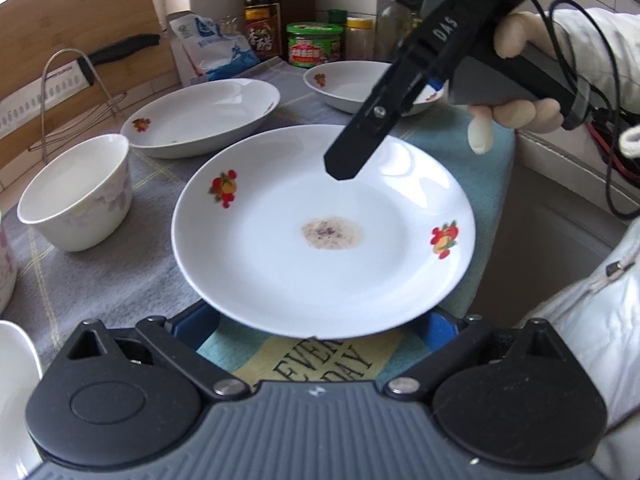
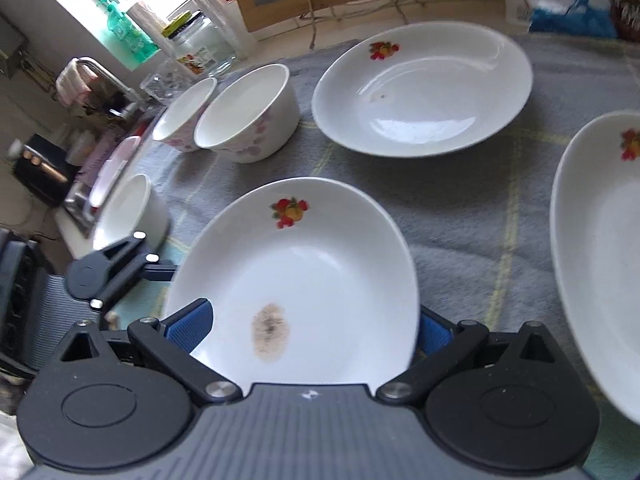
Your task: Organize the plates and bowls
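Two grippers were at one plate. The left gripper (image 1: pixel 320 322) had its jaws wide apart, a blue pad (image 1: pixel 200 326) showing on each side under the plate's near rim. No pad could be seen pressing on anything. The right gripper (image 2: pixel 312 330) also had its jaws spread. In the left wrist view it came in from the far right, with its tip poised over the far part of the plate and no visible contact. A gloved hand (image 1: pixel 516 112) held its handle.

The plate (image 1: pixel 280 280) was white with fruit motifs and a brown stain (image 1: pixel 332 233) at its centre. It sat over a teal lettered mat (image 1: pixel 340 360) at the near edge of a grey cloth (image 1: pixel 120 280). Whether it rested fully on the mat could not be told.

Beyond it, a deep dish (image 1: pixel 200 116) lay far left and a second dish (image 1: pixel 340 84) far right. A bowl (image 1: pixel 76 196) stood to the left, well apart from the plate, and the right wrist view showed further bowls (image 2: pixel 184 112).

Judgement: the step in hand was taking up the stained plate, and stacking had not begun. The next move would call for one gripper to close on the rim. The plate would then need lifting level and setting on a matching dish, clear of the bowl.
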Tool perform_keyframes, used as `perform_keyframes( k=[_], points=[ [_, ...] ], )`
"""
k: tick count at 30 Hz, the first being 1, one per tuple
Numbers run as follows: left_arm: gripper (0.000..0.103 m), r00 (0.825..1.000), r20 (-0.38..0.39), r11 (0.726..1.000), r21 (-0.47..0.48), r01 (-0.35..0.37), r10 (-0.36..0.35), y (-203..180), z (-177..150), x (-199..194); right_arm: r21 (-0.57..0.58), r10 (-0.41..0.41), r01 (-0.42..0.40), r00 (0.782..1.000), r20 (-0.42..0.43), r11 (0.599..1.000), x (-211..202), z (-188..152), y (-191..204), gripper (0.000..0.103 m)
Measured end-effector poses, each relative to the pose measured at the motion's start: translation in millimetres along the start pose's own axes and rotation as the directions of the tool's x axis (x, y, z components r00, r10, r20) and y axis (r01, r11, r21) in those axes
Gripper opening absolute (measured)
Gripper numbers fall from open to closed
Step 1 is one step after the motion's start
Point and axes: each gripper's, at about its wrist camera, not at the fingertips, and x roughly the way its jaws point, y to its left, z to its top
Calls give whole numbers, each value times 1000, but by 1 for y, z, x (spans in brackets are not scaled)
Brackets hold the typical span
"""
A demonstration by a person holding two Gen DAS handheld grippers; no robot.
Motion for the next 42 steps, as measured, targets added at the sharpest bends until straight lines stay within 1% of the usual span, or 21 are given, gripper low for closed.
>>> perform_keyframes(
  k=[5, 9, 16, 20, 25, 30, 36, 42],
  points=[
    [100, 1000, -6, 1000, -8, 25, -25, 3, 2, 4, 16, 25, -25, 1000, -8, 1000, 0, 4, -3, 103],
    [100, 1000, -5, 1000, -5, 30, -30, 2, 3, 4, 44, 56, -55, 998, -9, 998, 1, 6, -7, 103],
    [100, 999, -8, 999, 2, 34, -34, 2, 3, 3, 91, 82, -81, 997, 2, 992, 0, 7, -12, 103],
    [100, 999, -13, 999, 4, 33, -33, 2, 3, 4, 97, 70, -70, 998, -1, 993, 1, 8, -10, 103],
    [100, 999, -21, 1000, 10, 28, -28, 2, 4, 4, 69, 36, -35, 999, -22, 997, 3, 10, -3, 103],
    [100, 999, -25, 1000, 15, 27, -26, 1, 6, 2, 86, 43, -40, 999, -22, 995, 3, 11, -5, 103],
    [100, 1000, -19, 1000, 20, 11, -11, 0, 14, -3, 72, 44, -43, 999, -3, 996, -7, 15, -3, 103],
    [100, 1000, -6, 999, 38, -3, 4, -3, 35, -7, 49, 39, -41, 998, 38, 998, -31, 22, -4, 103]
  ],
)
